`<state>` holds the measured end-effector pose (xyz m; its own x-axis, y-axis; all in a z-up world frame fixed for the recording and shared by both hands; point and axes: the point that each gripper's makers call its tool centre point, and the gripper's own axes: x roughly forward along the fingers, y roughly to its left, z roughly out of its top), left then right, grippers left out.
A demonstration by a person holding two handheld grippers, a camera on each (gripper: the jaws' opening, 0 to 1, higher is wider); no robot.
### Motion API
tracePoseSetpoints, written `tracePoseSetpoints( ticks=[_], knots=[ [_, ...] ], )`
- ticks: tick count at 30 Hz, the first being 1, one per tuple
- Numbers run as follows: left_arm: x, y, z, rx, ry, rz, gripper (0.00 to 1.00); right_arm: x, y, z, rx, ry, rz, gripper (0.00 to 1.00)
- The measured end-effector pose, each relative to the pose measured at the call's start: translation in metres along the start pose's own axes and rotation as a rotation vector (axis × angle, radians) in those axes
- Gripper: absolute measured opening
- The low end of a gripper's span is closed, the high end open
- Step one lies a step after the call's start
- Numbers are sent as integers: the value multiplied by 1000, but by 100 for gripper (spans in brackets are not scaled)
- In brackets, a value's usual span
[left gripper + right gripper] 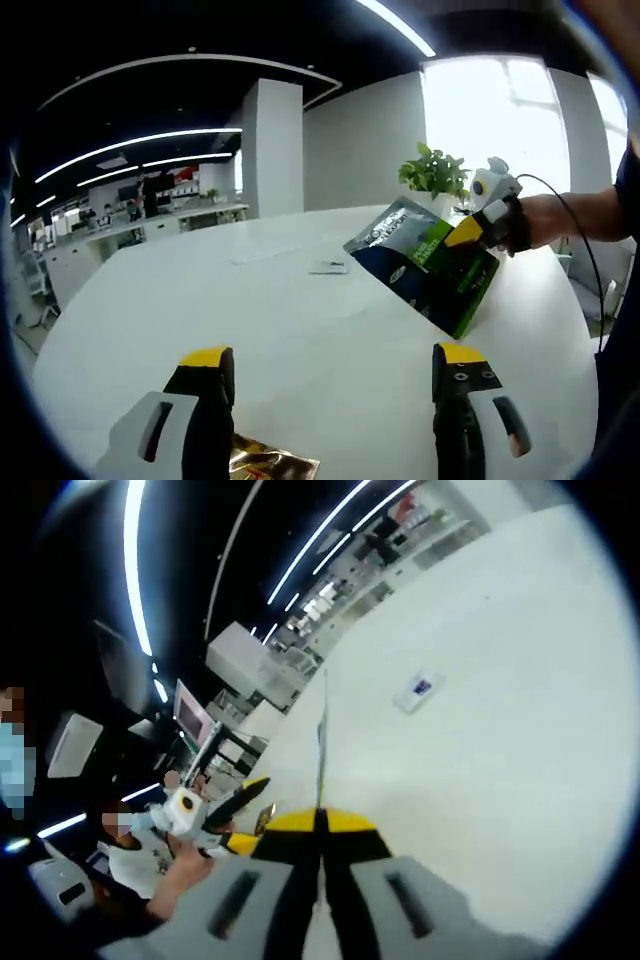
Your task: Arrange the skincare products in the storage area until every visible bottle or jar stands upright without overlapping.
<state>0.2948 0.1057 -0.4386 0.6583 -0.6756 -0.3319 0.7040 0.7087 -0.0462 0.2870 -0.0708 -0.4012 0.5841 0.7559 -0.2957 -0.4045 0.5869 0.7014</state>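
holding green pouch [425, 265] off the desk [300, 310], right tool [470, 232] pinching its top edge.
light, floppy, slick film; i'd grip the stiffer seam. left tool [335, 385] open, empty.

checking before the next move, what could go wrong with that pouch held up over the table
1. The right hand-held gripper pinches the dark green and black flat pouch only near one edge, tilted above the white round table; it could slip or swing.
2. The crinkled gold foil packet lies under the open left hand-held gripper, which could crush it if lowered.
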Motion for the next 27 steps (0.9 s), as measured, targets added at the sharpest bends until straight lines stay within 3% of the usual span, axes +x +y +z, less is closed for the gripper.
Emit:
tracePoseSetpoints(
  ticks=[12,21,27],
  knots=[
    [6,-21,8,-5,-24,-41,83,-43,4,6,-23,-55,-52,0],
    [14,-38,11,0,-20,-79,84,-78,-11,13,-34,-93,-94,0],
    [19,-51,13,8,-17,-99,94,-100,-15,13,-34,-116,-107,0]
  ],
)
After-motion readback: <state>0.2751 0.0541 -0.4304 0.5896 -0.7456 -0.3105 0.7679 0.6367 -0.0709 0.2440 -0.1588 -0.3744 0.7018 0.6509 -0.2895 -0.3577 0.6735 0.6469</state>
